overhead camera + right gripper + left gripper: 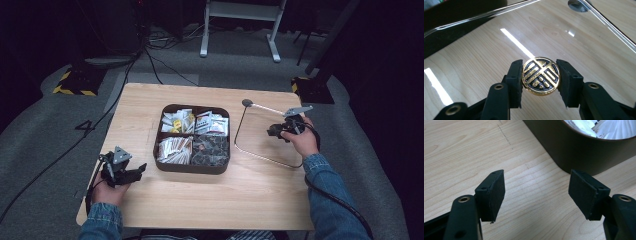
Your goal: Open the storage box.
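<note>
My right gripper (541, 78) is shut on a round gold token (541, 76) with a black pattern, pinched at its edges and held upright. In the high view this gripper (274, 132) hovers over a clear, thin-rimmed tray (238, 142) at the right of the table. My left gripper (141, 170) rests near the table's front left, jaws open and pointing toward a dark four-compartment tray (192, 169). In the left gripper view, the gripper (536, 192) has only bare wood between its pads, and the dark tray's wall (579, 150) is just ahead.
The dark tray's compartments hold several white, red-striped and dark packets (175, 148). A small grey disc (247, 103) sits at the clear tray's far corner. The clear tray's rim (609, 25) runs past the token. Cables and stand legs lie on the floor beyond the table.
</note>
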The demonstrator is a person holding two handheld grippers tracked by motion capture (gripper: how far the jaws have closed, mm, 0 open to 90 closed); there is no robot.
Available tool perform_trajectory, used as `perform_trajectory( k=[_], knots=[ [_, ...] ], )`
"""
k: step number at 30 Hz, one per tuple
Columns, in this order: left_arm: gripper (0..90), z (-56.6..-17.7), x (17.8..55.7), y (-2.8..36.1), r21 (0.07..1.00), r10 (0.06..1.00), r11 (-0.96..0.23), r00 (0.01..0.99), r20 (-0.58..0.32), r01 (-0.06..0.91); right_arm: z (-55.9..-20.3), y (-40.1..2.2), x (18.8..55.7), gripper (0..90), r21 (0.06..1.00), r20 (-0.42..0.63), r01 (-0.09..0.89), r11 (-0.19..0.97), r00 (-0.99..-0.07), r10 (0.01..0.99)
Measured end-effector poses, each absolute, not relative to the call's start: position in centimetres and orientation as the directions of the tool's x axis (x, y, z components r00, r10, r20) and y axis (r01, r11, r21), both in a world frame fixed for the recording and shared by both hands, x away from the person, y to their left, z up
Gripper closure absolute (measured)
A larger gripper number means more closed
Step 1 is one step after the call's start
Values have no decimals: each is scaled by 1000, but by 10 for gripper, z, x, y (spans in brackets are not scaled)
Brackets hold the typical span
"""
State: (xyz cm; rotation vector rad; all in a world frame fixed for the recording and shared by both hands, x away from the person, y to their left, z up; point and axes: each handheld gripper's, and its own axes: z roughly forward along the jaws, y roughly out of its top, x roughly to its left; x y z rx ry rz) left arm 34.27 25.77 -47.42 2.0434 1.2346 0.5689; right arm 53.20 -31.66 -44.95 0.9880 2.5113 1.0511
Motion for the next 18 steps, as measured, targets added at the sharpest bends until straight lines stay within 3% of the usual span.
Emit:
perform_trajectory(
  k=[18],
  knots=[
    [305,-475,343,256,739,882,-330,470,21,587,-483,-316,528,585,688,50,518,509,-733,679]
  ],
)
